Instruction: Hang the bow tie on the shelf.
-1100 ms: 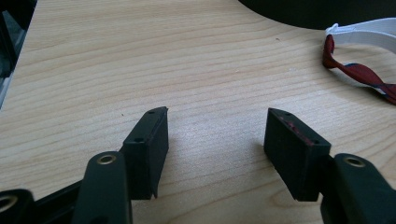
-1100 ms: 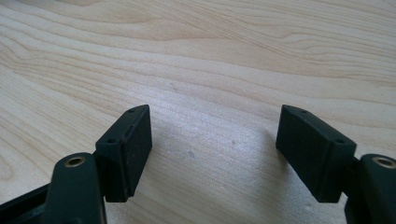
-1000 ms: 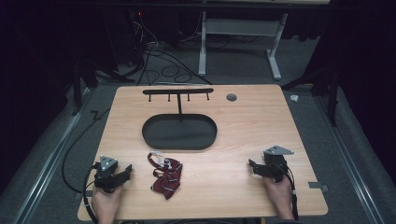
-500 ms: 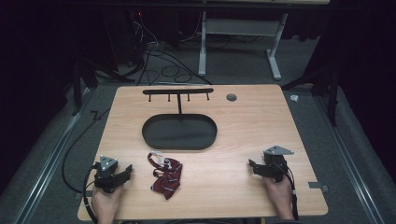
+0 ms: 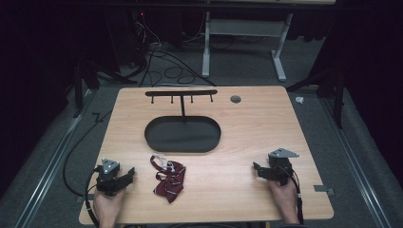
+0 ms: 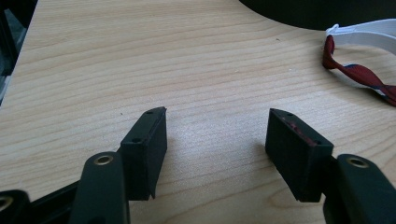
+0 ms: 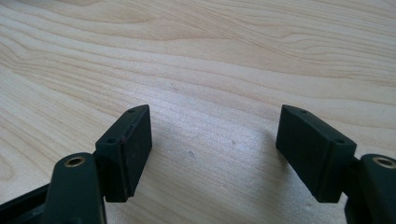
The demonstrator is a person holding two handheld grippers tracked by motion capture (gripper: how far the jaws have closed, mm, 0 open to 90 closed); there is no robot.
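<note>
On the table (image 5: 247,118), a tie (image 5: 169,182) lies at six o'clock of the stand's tray (image 5: 183,135) — left gripper (image 5: 124,176) at its nine, right gripper (image 5: 259,170) at three.

Table (image 5: 266,123) is showing pale wood grain. Tie (image 5: 169,183) is showing dark red with thin white and blue stripes, and a white band at one end. Tray (image 5: 183,134) and hook rack (image 5: 181,93) are showing matte black. Both grippers' jaws are showing black, with brass-coloured rivets.
</note>
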